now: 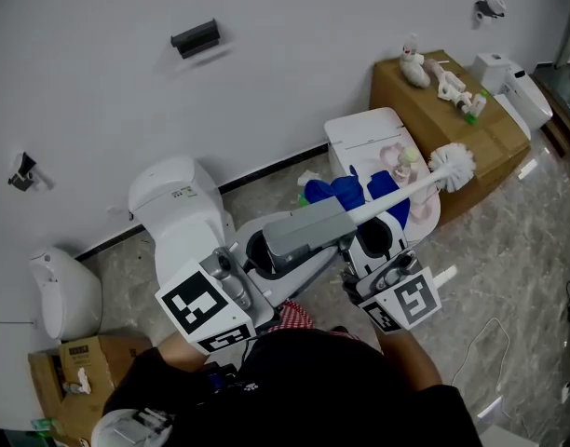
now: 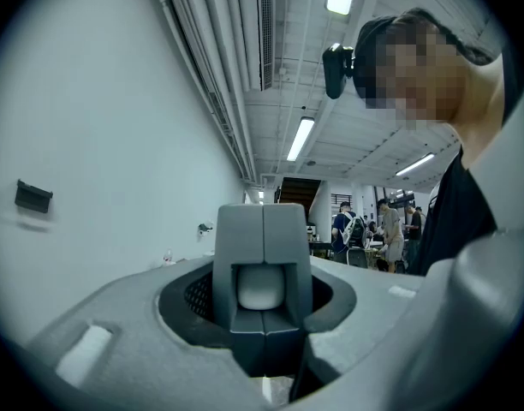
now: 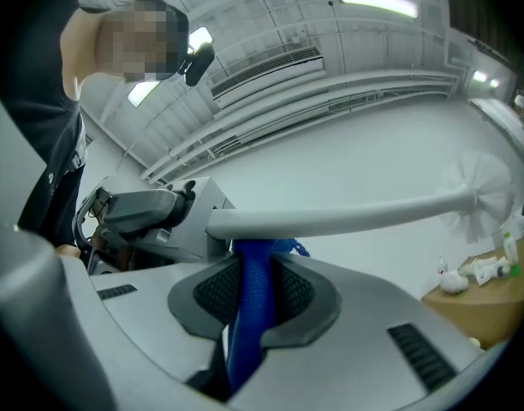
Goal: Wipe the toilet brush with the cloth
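Far left: a white wall-hung urinal point(image 1: 61, 291) is standing beside a white ceramic toilet point(image 1: 178, 203) on the marbled floor point(image 1: 508, 250).
Left gripper: you are holding the left gripper point(image 1: 336, 222) over the toilet's bowl, pointing it to the right. In the left gripper view point(image 2: 262, 229) its fingers are pressing together around the rounded white end of the brush handle.
Toilet brush: the white plastic toilet brush point(image 1: 406, 186) is running level from those fingers out to the right. Its bristled head point(image 1: 453, 166) is hanging in the air in front of the box, well clear of the floor. In the right gripper view the handle point(image 3: 348, 217) is crossing just above the right fingers.
Right gripper: you are holding the right gripper point(image 1: 378, 240) just beside the left one, under the handle. Its fingers point(image 3: 253, 272) are pinching narrowly on a strip of the cloth.
Cloth: the blue fabric cloth point(image 3: 249, 306) is rising from between the right fingers up to the underside of the handle. In the head view it is bunching beneath the handle point(image 1: 346, 194).
Far right: a brown cardboard box point(image 1: 434, 110) is sitting against the wall with small white items on top.
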Available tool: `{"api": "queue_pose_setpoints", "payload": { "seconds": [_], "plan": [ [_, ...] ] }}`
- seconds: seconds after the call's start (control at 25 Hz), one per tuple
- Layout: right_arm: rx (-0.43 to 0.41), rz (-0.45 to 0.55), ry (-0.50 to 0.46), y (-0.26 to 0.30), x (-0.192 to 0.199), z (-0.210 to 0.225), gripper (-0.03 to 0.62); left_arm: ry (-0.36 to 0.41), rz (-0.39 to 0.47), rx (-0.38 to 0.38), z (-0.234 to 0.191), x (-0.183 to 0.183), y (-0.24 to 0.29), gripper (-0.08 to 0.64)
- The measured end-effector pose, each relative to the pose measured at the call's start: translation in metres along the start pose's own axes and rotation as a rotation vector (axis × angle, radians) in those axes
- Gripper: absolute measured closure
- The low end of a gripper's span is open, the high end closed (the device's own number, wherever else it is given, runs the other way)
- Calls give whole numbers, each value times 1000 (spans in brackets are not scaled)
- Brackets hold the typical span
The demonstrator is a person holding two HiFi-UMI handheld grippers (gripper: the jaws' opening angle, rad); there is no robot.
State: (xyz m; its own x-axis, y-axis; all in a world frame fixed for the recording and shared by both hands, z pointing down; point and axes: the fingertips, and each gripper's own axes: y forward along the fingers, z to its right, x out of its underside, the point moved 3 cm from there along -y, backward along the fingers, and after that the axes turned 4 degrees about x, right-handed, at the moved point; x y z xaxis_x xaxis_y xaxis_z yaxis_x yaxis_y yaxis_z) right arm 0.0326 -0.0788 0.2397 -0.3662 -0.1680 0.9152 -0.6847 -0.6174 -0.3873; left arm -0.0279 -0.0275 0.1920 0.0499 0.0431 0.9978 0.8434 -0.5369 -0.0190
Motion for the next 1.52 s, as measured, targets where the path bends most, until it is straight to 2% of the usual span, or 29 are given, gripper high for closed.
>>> {"api": "queue_pose_setpoints", "payload": {
  "seconds": [0.76, 1.52],
  "plan": [
    [42, 18, 102, -8, 4, 18, 528, -9, -13, -4, -2, 6, 3, 391],
    [106, 27, 132, -12, 2, 45, 528, -11, -5, -24, -5, 3, -3, 391]
  ]
}}
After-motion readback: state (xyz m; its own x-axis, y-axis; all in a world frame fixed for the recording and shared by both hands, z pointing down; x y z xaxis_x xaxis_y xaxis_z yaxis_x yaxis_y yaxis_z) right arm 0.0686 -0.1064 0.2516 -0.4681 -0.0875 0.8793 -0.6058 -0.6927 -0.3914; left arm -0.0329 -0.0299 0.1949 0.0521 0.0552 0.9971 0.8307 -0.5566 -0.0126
